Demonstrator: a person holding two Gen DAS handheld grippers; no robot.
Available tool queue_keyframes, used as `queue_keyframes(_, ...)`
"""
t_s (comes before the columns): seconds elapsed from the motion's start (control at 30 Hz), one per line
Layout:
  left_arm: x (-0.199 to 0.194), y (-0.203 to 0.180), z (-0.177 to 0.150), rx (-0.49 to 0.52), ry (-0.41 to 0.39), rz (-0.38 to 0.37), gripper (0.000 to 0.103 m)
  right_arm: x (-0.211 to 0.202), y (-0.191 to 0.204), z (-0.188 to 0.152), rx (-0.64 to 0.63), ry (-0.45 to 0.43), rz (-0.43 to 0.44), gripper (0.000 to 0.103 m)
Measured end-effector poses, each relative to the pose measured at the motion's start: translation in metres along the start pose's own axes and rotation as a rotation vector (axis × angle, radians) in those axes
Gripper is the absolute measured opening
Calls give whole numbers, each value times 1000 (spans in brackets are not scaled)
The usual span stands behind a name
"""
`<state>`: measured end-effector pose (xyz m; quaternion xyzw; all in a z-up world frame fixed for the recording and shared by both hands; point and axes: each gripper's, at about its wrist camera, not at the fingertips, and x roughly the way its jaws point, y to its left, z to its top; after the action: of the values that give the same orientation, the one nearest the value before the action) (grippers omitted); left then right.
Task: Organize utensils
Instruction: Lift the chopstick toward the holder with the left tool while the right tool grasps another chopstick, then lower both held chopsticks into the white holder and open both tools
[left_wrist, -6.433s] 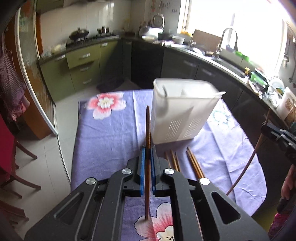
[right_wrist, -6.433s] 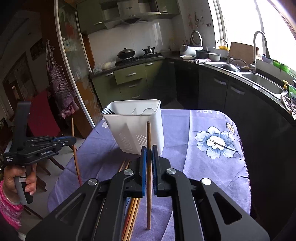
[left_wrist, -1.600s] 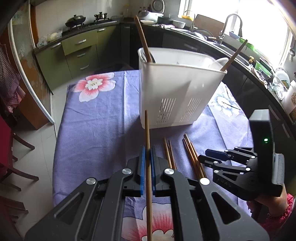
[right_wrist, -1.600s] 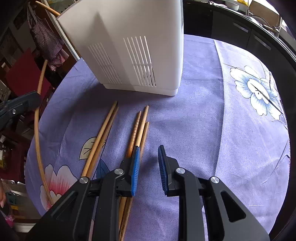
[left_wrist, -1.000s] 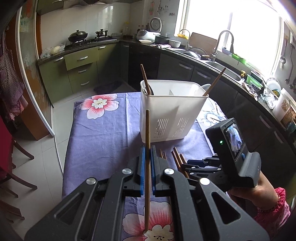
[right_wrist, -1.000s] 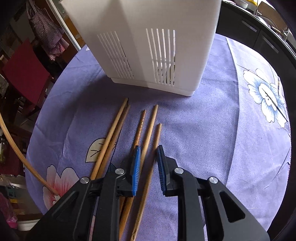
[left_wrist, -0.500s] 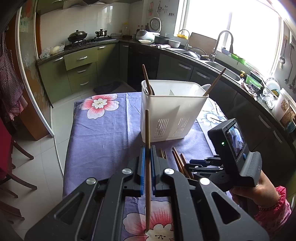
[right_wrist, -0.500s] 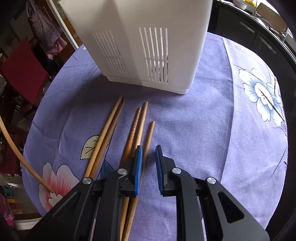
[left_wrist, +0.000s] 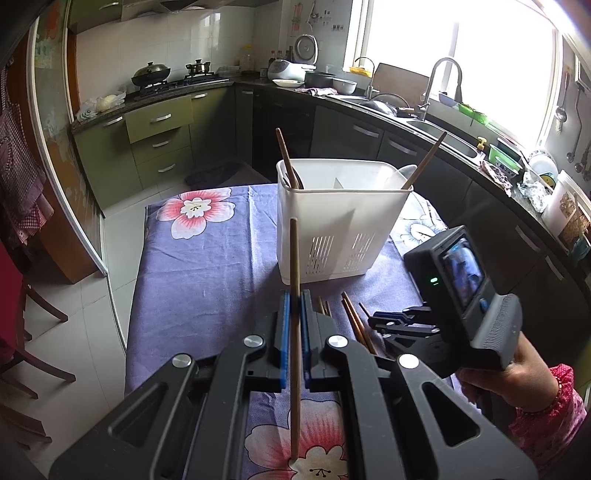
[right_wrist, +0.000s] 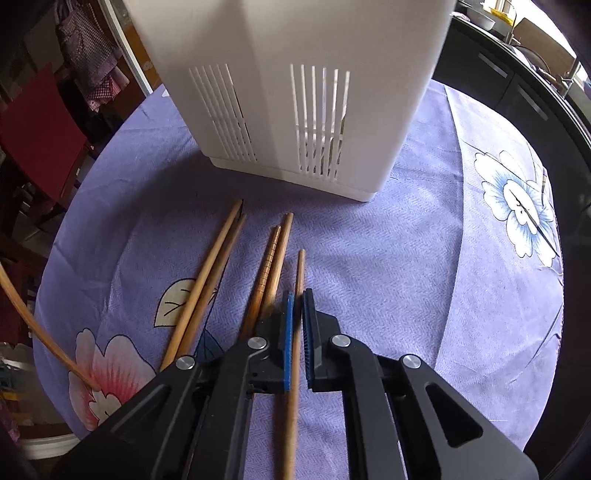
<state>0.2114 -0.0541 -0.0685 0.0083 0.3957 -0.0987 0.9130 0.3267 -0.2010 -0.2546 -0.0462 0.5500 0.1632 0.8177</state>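
The right gripper has just closed its blue-padded fingers on the rightmost loose wooden chopstick on the purple floral tabletop, near the white slotted plastic utensil holder; it looks ready to lift. The left gripper stands clamped on another brown chopstick.

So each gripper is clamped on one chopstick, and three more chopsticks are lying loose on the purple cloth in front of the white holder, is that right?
Not quite: four chopsticks lie loose on the purple cloth, not three, as the right wrist view shows. The rest holds: the left gripper and right gripper each clamp one chopstick before the white holder.
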Motion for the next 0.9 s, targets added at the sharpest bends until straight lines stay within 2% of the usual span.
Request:
queue_keyframes(0.07, 0, -1, -1, 3, 0, -2, 5, -17, -8, -2, 25, -46, 27, 6)
queue_keyframes(0.23, -6, -5, -1, 15, -13, -16, 5, -90, -24, -14, 74, -258, 79, 6)
queue_keyframes(0.37, -18, -7, 1, 24, -42, -20, 5, -135, -30, -30, 87, -400, 74, 6)
queue_keyframes(0.6, -32, -14, 6, 39, -73, -23, 5, -177, -36, -63, 83, -510, 82, 6)
queue_keyframes(0.7, -36, -19, 9, 47, -80, -19, 5, -196, -48, -77, 82, -523, 83, 6)
queue_keyframes(0.9, -38, -26, 15, 59, -80, -20, 5, -205, -50, -83, 81, -544, 87, 6)
